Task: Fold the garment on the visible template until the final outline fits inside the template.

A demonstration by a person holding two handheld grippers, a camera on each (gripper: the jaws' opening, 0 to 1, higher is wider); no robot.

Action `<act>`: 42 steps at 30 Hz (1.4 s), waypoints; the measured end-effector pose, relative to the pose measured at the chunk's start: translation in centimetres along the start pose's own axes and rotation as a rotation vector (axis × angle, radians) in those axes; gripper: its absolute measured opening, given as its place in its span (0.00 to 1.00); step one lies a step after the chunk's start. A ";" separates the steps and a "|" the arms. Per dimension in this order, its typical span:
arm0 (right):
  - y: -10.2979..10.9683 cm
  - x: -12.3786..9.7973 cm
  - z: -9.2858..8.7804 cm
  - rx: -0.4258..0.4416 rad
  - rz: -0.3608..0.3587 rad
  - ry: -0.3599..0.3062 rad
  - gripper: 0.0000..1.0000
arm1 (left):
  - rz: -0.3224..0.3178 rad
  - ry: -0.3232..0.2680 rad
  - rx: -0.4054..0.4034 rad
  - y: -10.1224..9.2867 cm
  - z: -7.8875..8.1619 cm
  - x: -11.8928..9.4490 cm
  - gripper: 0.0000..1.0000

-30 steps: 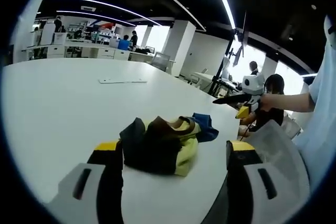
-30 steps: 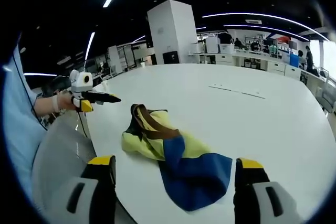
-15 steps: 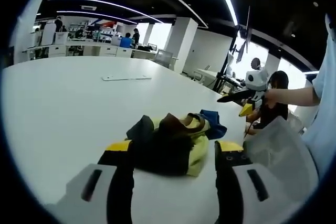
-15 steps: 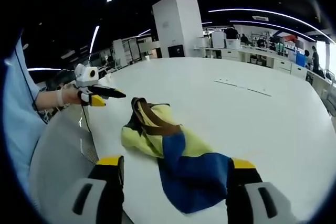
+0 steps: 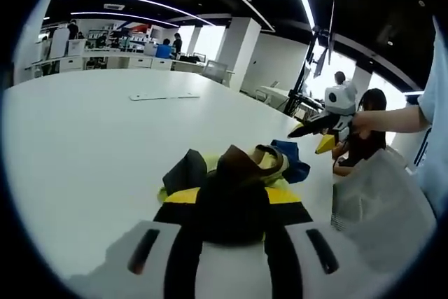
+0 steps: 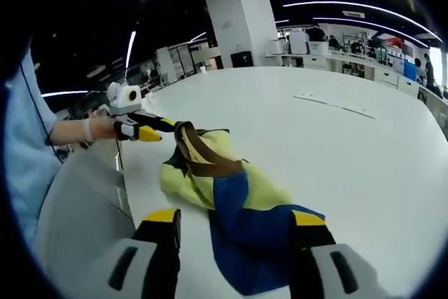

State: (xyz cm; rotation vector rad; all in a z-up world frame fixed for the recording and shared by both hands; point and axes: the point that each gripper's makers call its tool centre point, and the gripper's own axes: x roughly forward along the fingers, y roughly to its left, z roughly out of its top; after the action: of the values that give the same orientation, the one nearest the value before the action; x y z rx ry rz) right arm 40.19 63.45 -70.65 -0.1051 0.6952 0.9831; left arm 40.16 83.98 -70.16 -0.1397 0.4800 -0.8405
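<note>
1. Open-plan office space is seen behind the work: white columns, ceiling light strips and desks with seated people toward 11 and 1 o'clock in the left gripper view.

2. A broad white table (image 6: 364, 145) carries the work; a flat pale strip (image 5: 164, 96), possibly a template marking though that cannot be confirmed, lies well apart from the cloth toward 11 o'clock in the left gripper view.

3. The garment (image 6: 231, 201) is bunched near the table's near edge, yellow body with a brown band and a blue part spread toward the right gripper view's camera; no fold is judged to have been made, so the task is at its start.

4. The left gripper (image 5: 231, 204) is seen with its jaws drawn together on the dark end of the garment, presumably so that this end can be lifted and spread.

5. The right gripper (image 6: 234, 225) has its jaws set at either side of the blue part and not yet shut on it, presumably to take the opposite end.

6. A grey chair back (image 5: 381, 208) stands just beside the table edge at 4 o'clock in the left gripper view.
</note>
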 end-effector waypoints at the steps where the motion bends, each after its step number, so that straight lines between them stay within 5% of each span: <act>1: 0.0 0.2 0.1 0.003 0.014 0.000 0.55 | 0.002 -0.003 0.000 0.1 0.0 0.1 0.29; 9: -0.8 2.3 -0.1 0.041 0.060 0.029 0.31 | 0.025 -0.004 -0.010 0.9 0.0 0.4 0.22; 23: -0.6 4.5 1.1 0.098 0.142 0.015 0.19 | 0.029 -0.002 -0.025 1.2 -0.1 0.8 0.12; 28: -0.2 4.5 0.9 0.110 0.164 0.038 0.00 | 0.029 0.002 -0.031 1.3 -0.3 0.9 0.10; 42: 0.6 1.5 2.4 0.104 0.120 -0.041 0.00 | 0.022 -0.014 -0.045 1.2 0.2 0.9 0.03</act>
State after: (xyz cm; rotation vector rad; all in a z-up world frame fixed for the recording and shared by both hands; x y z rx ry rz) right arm 41.49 65.83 -69.52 0.0480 0.7199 1.0591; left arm 41.54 84.10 -70.69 -0.1807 0.4868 -0.8071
